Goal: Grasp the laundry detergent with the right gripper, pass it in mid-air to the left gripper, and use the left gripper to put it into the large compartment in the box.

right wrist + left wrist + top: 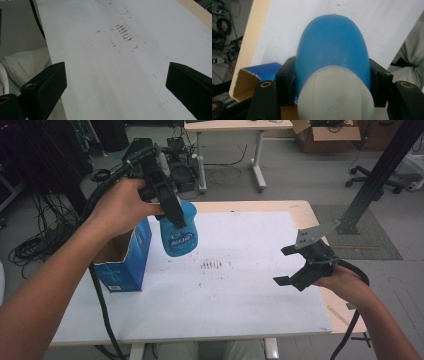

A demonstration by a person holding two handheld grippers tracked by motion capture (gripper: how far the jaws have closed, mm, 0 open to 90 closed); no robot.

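The left gripper, upper left, clamps a blue bottle aloft; the smooth bottle may slip. The right gripper gapes empty.

Both forearms are bare, with no sleeves, and light trousers show at the near edge below the desk. The left tool is black, blocky plastic, trailing a thick black ribbed cable down the left side. The right tool is black too, topped by a grey three-cornered plate with small holes. Brass-coloured screw inserts sit in the jaw bases.
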